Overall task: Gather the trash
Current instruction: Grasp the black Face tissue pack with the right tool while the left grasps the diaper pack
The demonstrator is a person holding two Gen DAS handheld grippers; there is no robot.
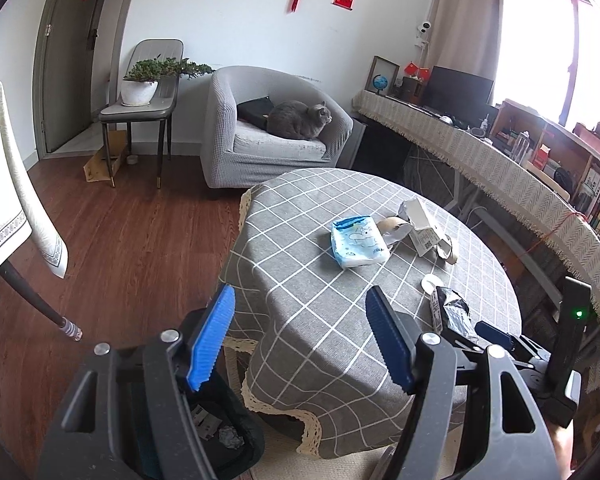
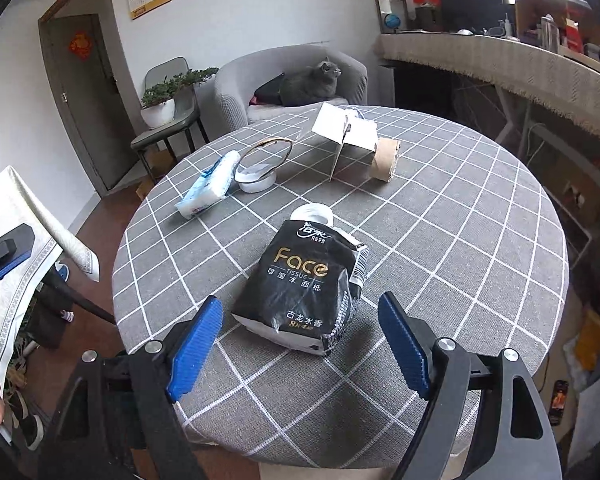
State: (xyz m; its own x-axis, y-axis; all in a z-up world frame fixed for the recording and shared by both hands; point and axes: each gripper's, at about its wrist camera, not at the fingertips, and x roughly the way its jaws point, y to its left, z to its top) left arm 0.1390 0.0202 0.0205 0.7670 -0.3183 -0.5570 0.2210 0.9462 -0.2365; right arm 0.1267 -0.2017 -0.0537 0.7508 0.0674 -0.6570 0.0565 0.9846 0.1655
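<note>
A round table (image 2: 460, 240) with a grey checked cloth holds the trash. A black "Face" tissue pack (image 2: 300, 284) lies near the front edge; it also shows in the left wrist view (image 1: 452, 312). My right gripper (image 2: 300, 344) is open, its jaws standing on either side of the pack's near end. Behind lie a blue-white tissue pack (image 2: 210, 188), a white lid (image 2: 312, 214), a white cup with a ring (image 2: 256, 180), a torn white box (image 2: 346, 132) and a cardboard roll (image 2: 386, 158). My left gripper (image 1: 300, 336) is open and empty, over the table's left edge above a black bin (image 1: 224, 436).
The bin on the floor holds crumpled scraps. A grey armchair (image 1: 228, 128) with a cat (image 1: 300, 120) stands behind the table. A chair with a potted plant (image 1: 140, 84) is at the back left. A long covered desk (image 1: 500, 160) runs along the right. A draped chair (image 1: 4, 200) stands left.
</note>
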